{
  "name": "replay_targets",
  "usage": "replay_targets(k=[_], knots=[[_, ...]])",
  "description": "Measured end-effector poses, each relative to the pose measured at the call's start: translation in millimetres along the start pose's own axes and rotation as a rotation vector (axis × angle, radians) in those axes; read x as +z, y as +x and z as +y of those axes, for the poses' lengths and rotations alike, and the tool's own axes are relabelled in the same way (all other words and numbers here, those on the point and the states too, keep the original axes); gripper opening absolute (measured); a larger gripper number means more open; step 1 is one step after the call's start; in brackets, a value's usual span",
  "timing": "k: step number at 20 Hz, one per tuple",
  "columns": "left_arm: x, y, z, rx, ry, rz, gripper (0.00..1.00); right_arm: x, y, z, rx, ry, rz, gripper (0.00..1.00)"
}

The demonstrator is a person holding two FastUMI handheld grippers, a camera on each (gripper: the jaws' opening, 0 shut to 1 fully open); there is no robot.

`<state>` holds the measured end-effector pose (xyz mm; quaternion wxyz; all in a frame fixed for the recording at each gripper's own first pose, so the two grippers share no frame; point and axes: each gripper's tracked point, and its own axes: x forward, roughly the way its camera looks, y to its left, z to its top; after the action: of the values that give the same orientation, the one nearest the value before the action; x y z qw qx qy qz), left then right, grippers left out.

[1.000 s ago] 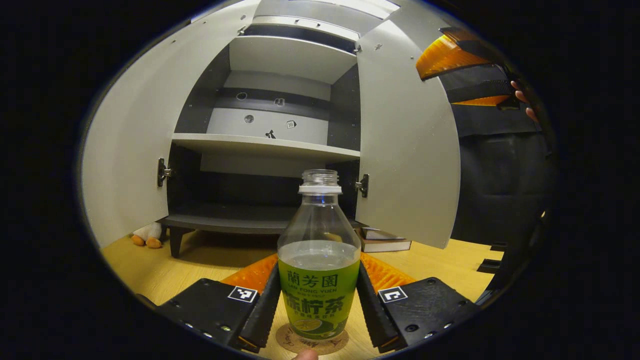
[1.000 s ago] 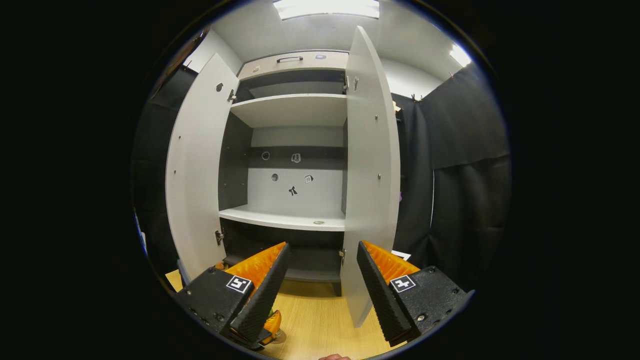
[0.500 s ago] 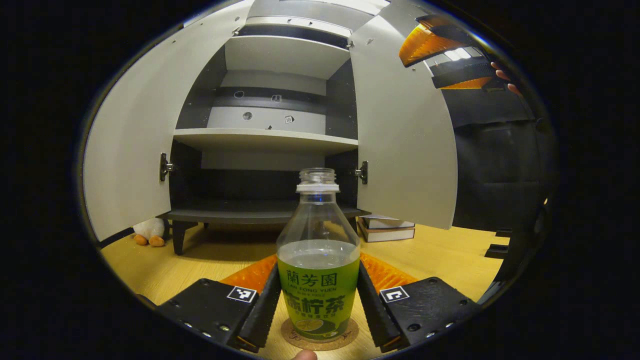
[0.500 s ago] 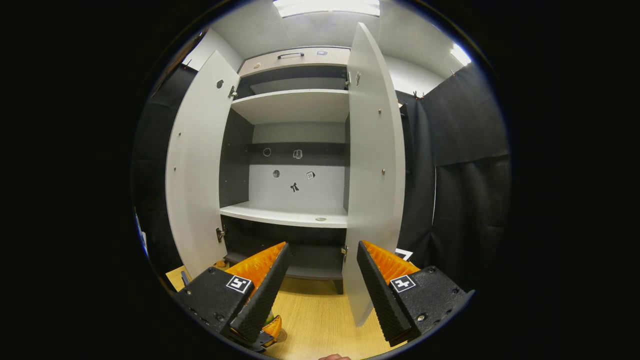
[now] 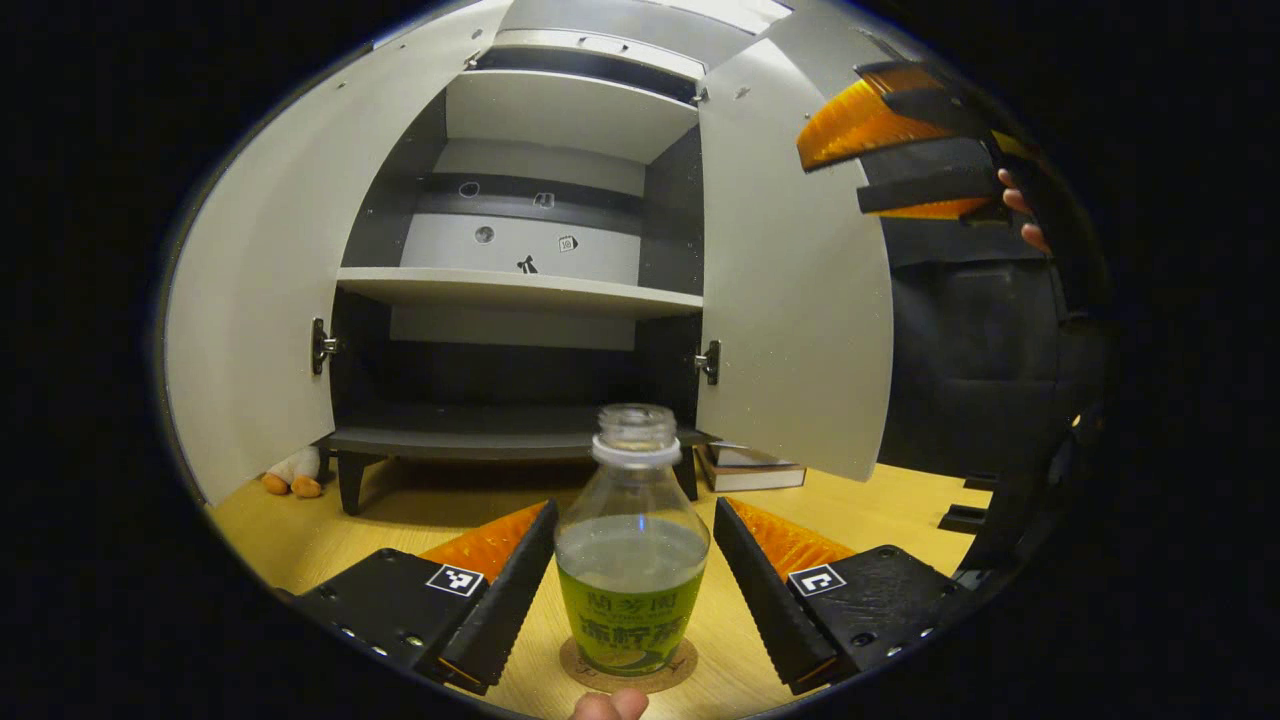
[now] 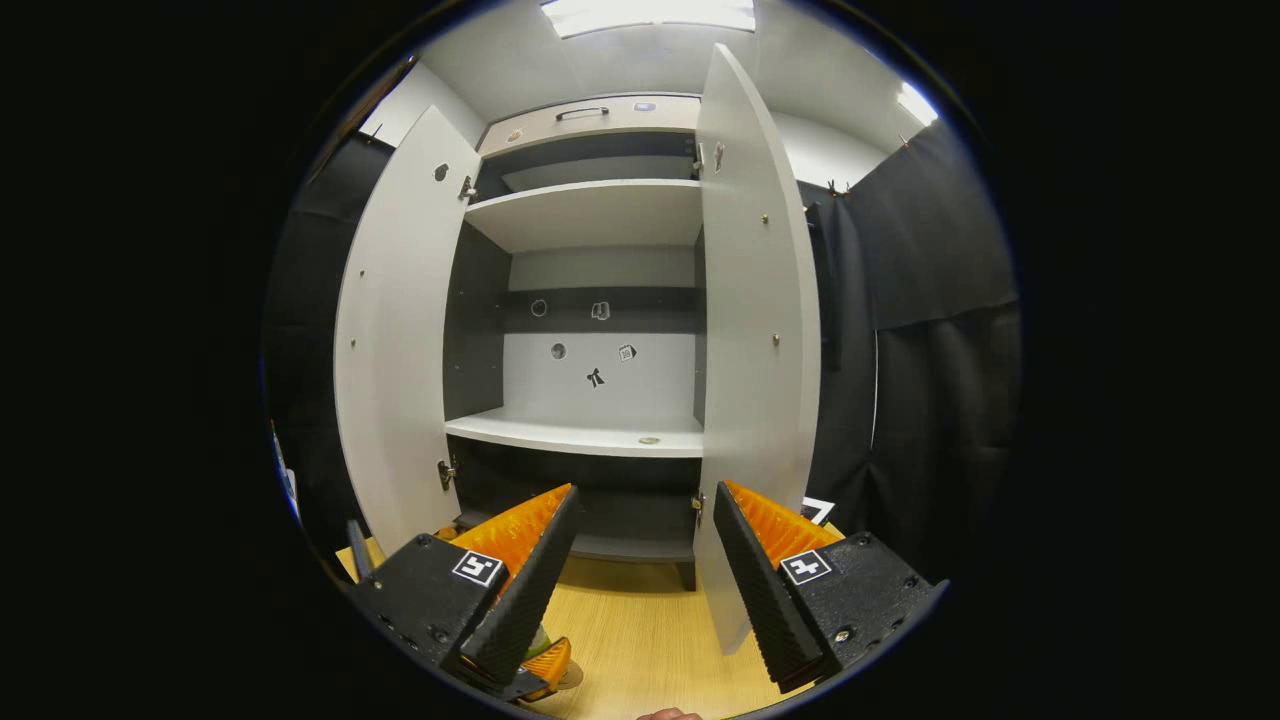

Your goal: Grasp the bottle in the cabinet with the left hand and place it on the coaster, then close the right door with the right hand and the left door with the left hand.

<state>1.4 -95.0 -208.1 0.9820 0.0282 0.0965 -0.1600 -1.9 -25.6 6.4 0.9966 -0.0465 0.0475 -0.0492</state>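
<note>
The left gripper [image 5: 632, 560] is standing with its jaws open, one on each side of the bottle [image 5: 632, 560] and not touching it. The gap is there because the bottle no longer needs holding: it is standing upright on the round coaster [image 5: 628, 668] on the wooden table [image 5: 900, 510]. The coaster is sitting near the front of the table, in front of the cabinet [image 5: 520, 290], so the bottle is out of the way of the doors.

The right gripper [image 6: 640, 570] is also waiting with its jaws open and nothing between them. It is pointing at the near edge of the right door [image 6: 750, 330], which is standing wide open. I think it is waiting there because that door is next to be pushed closed. The left door [image 6: 400, 320] is standing open too.
</note>
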Motion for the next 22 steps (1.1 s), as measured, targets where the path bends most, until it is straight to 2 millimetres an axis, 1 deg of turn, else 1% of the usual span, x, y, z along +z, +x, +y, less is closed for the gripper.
replay_targets(k=[2, 3, 4, 6, 9, 10, 11, 12, 13, 14, 15, 16, 17, 18, 19, 20, 21, 22], knots=[[25.2, -3.0, 3.2, 0.011, -0.009, -0.047, 0.95, -1.4, -1.1, -2.3, 0.0, 0.014, 0.002, 0.83], [40.1, -4.5, 6.0, 0.016, -0.015, -0.071, 0.95, -1.3, -2.3, 1.6, 0.023, 0.025, 0.004, 0.83], [53.0, -7.0, 9.3, 0.027, -0.021, -0.086, 0.95, 1.4, -4.1, 6.7, 0.05, 0.038, -0.002, 0.83], [82.5, -12.3, 15.5, 0.047, -0.032, -0.123, 0.95, 8.5, -5.9, 10.4, 0.083, 0.048, -0.031, 0.83], [125.4, -20.0, 30.4, 0.107, -0.014, -0.155, 0.94, 23.3, -9.0, 8.1, 0.09, 0.044, -0.081, 0.83], [134.5, -20.2, 32.2, 0.12, -0.021, -0.144, 0.95, 34.3, -10.1, 8.0, 0.099, 0.051, -0.11, 0.83], [141.3, -21.5, 34.1, 0.131, -0.034, -0.132, 0.99, 45.7, -10.1, 3.7, 0.098, 0.057, -0.138, 0.83], [147.4, -23.0, 35.6, 0.136, -0.052, -0.125, 0.95, 52.6, -8.0, -3.4, 0.092, 0.055, -0.141, 0.83], [153.5, -23.7, 36.3, 0.136, -0.069, -0.128, 0.95, 52.8, -8.8, -10.4, 0.094, 0.053, -0.127, 0.83], [158.1, -25.8, 38.1, 0.146, -0.082, -0.128, 1.0, 60.7, -10.5, -15.8, 0.107, 0.063, -0.138, 0.83], [160.8, -27.6, 40.2, 0.156, -0.088, -0.131, 0.95, 71.8, -11.7, -23.8, 0.109, 0.073, -0.158, 0.83], [162.2, -29.7, 41.9, 0.163, -0.085, -0.129, 0.95, 82.7, -14.6, -38.5, 0.092, 0.077, -0.167, 0.83], [162.3, -31.9, 43.5, 0.173, -0.07, -0.127, 0.95, 86.0, -17.1, -57.3, 0.059, 0.071, -0.155, 0.83], [161.4, -33.9, 46.8, 0.18, -0.051, -0.121, 0.95, 93.9, -21.5, -74.3, 0.032, 0.068, -0.157, 0.83], [159.6, -35.0, 48.0, 0.181, -0.037, -0.114, 0.95, 108.8, -24.9, -89.4, 0.006, 0.069, -0.177, 0.83], [158.1, -35.2, 47.8, 0.178, -0.028, -0.109, 0.95, 121.1, -25.2, -109.7, -0.043, 0.072, -0.193, 0.83], [156.2, -35.8, 47.0, 0.178, -0.025, -0.105, 0.91, 127.5, -22.9, -135.3, -0.106, 0.075, -0.201, 0.83], [153.7, -36.2, 46.4, 0.177, -0.026, -0.098, 0.95, 134.0, -19.5, -160.0, -0.169, 0.084, -0.203, 0.83]])
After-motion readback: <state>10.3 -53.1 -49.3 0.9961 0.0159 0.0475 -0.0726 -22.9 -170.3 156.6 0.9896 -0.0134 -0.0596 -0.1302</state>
